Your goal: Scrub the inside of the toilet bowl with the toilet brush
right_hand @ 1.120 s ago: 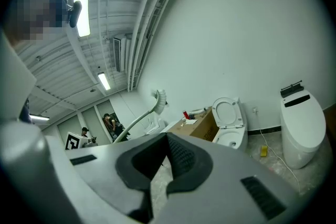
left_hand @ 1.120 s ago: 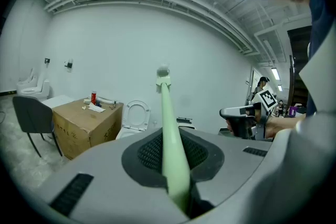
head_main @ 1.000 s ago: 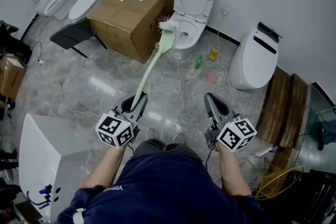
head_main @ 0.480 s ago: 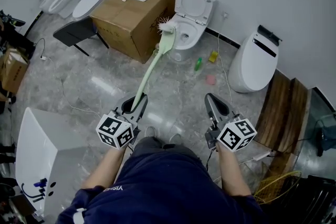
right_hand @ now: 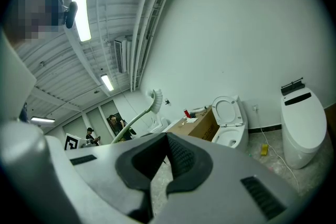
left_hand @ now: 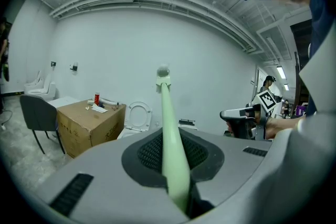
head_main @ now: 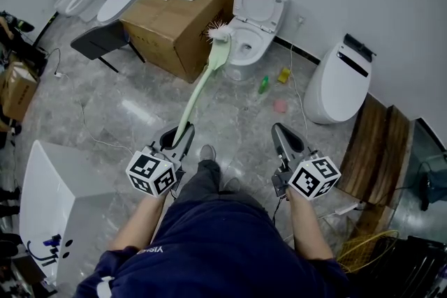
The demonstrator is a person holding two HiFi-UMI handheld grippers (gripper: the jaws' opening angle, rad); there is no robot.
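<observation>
The left gripper clamps the brush, which points toward the open toilet; the right gripper is closed, empty.

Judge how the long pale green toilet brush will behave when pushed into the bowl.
Probably light: the left tongs alone hold the long pale green toilet brush raised by its end. Its thin handle curves slightly, so it may flex under pressure.
</observation>
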